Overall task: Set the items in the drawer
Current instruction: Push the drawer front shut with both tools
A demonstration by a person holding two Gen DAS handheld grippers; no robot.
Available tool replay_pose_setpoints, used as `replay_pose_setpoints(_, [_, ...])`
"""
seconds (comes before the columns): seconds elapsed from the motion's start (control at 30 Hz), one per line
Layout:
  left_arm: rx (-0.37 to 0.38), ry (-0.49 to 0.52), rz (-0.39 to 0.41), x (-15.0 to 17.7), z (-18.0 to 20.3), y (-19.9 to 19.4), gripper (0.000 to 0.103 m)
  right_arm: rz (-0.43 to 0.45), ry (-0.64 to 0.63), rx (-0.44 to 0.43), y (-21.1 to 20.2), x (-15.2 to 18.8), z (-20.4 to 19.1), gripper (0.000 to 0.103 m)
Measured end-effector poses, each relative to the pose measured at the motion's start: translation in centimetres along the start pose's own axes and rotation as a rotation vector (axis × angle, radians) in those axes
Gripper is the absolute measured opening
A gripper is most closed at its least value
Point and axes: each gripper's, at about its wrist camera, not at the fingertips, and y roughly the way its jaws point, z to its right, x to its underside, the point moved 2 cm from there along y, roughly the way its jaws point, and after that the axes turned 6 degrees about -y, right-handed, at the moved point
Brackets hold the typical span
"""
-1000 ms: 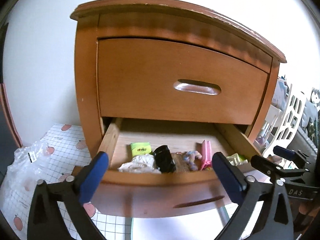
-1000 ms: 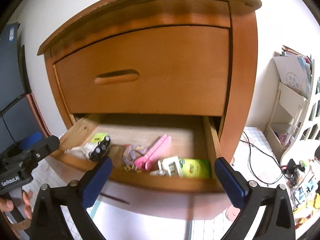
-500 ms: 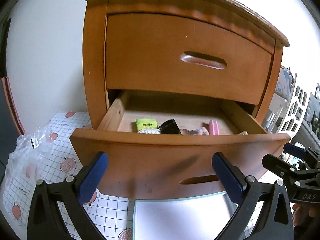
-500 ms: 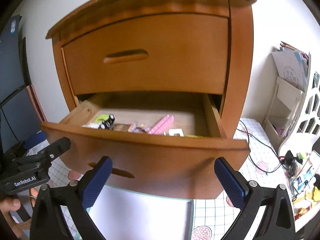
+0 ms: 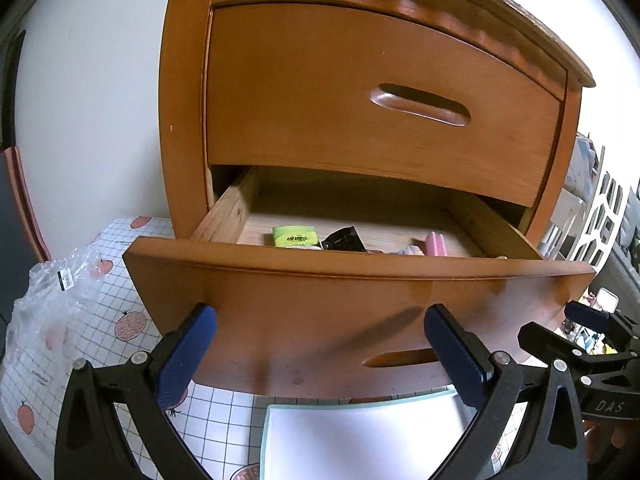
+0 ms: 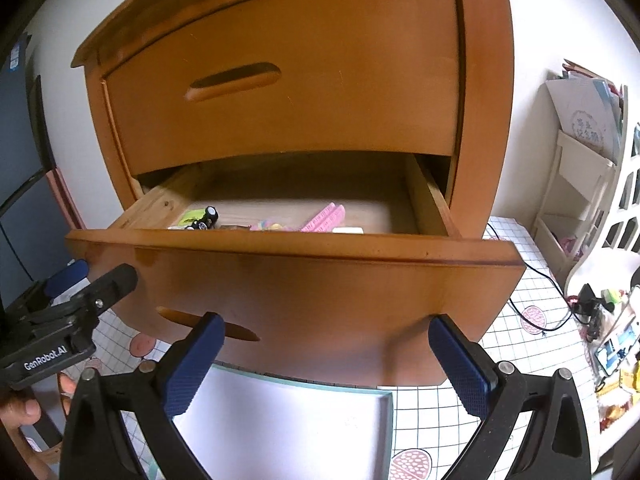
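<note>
Left wrist view: the left tongs (image 5: 320, 344) are standing spread apart and empty, facing the front panel of the lower drawer (image 5: 352, 312), which is sitting pulled out. Beyond the tongs, a green packet (image 5: 295, 236) and pink item (image 5: 436, 243) are lying inside. The right tongs (image 6: 324, 352) are likewise gaping, holding nothing, just before the same panel.

Soft, even daylight; strong fisheye warp in both views

Glare streaks the cabinet (image 5: 384, 0) top edge, the open drawer (image 6: 296, 280) interior sits in shadow and its contents look slightly soft, straight edges bow toward black vignetted corners, and the white wall (image 5: 92, 100) is bright
</note>
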Motion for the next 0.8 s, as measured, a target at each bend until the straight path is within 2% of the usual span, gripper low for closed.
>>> replay_pose_setpoints(0.17, [0.019,-0.026,-0.017,-0.1,-0.2,1.3,0.103,-0.008,0.025,-0.004,1.3,-0.4,0.5,0.103])
replay_pose_setpoints(0.8, [0.027,0.010,-0.012,-1.6,1.3,4.2,0.103,-0.019,0.044,0.008,6.5,-3.8,1.6,0.103])
